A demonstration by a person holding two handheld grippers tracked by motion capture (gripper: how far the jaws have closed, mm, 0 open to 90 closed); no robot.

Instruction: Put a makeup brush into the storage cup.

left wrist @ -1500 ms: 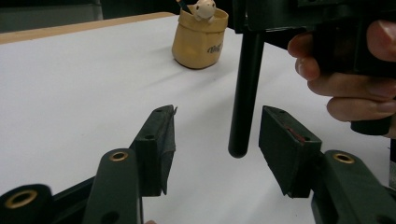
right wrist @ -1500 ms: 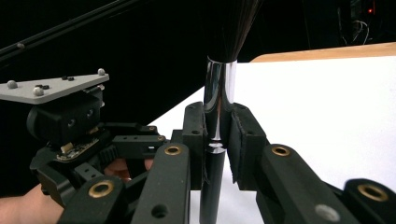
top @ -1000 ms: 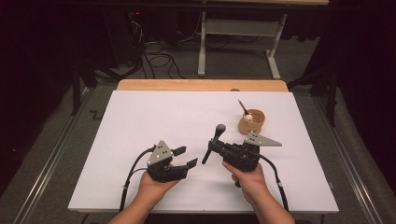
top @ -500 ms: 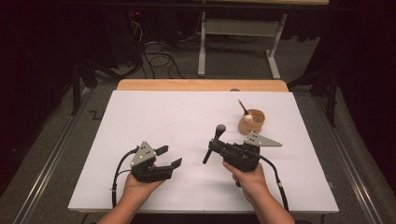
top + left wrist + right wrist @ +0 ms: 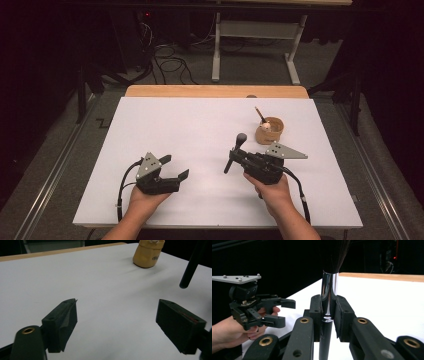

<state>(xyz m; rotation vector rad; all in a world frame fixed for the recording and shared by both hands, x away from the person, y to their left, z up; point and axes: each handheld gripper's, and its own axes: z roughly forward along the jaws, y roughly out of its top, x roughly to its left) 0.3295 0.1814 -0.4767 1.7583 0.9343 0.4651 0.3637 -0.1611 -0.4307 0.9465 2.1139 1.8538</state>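
Close to the right gripper's camera, its jaws clamp the brush (image 5: 329, 293) at the chrome ferrule, dark bristles fanning upward, a detail the high view blurs. From above, the right gripper (image 5: 239, 158) holds the brush tilted over the white table (image 5: 190, 125). Leftward, the left gripper (image 5: 174, 168) gapes empty. Farther back stands a tan cup (image 5: 270, 131).

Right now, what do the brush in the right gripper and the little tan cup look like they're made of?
Brush: the band under the bristles looks like polished metal, mirror-bright with reflections; the handle below is smooth and black, plastic or lacquered wood, and the bristles are dark, fine hair or fibre. Cup: matte tan with printed lettering, probably paper or card, though unglazed ceramic is possible.
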